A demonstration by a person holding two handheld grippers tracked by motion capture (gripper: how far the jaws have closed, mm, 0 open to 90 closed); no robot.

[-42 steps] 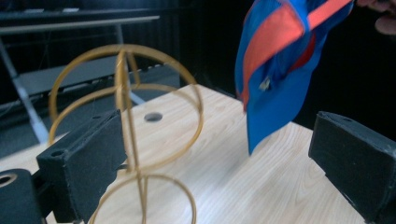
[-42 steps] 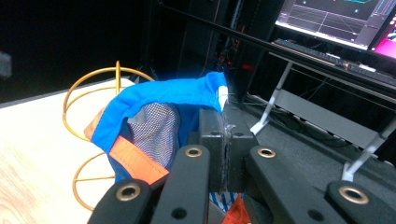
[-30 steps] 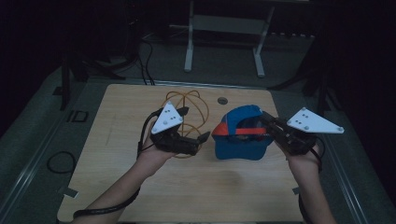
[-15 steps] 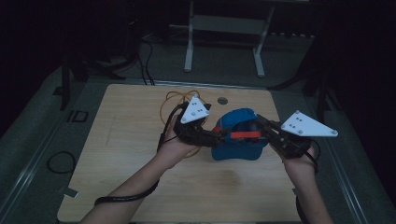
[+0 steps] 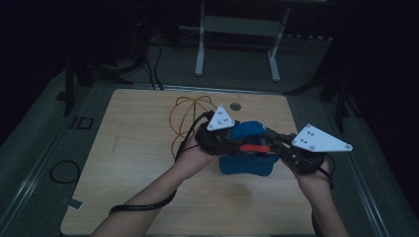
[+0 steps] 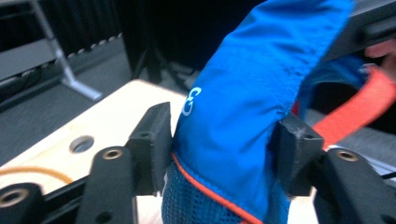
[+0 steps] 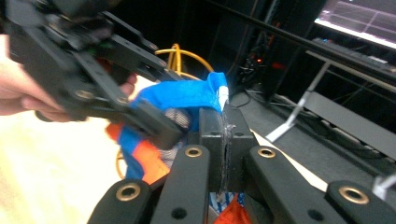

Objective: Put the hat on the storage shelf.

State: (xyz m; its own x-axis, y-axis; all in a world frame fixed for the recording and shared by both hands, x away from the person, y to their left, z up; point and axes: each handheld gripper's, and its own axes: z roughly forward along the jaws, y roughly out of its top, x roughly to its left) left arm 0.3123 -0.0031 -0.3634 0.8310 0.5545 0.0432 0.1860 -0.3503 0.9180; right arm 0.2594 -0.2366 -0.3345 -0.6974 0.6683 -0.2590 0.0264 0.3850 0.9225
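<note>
A blue fabric item (image 5: 244, 165) with mesh, orange trim and an orange strap (image 5: 254, 147) stands at the middle right of the wooden table (image 5: 138, 148). My left gripper (image 5: 232, 143) reaches it from the left. Its jaws have just been closing, and in the left gripper view both pads (image 6: 154, 144) press a raised fold of the blue fabric (image 6: 243, 93). My right gripper (image 5: 274, 140) holds the item from the right. In the right gripper view its pads (image 7: 212, 135) are together, pinching a thin edge of the blue fabric (image 7: 182, 95), with the left gripper (image 7: 140, 116) just beyond.
A loop of yellow-orange cable (image 5: 190, 111) lies on the table behind the item, near a round hole (image 5: 235, 106). A metal stand (image 5: 237, 29) is on the floor past the far edge. A black cable trails from the left gripper along the forearm.
My left gripper has moved right from beside the item onto it, and its jaws have come in on the blue fabric. The right gripper has kept its place and grip.
</note>
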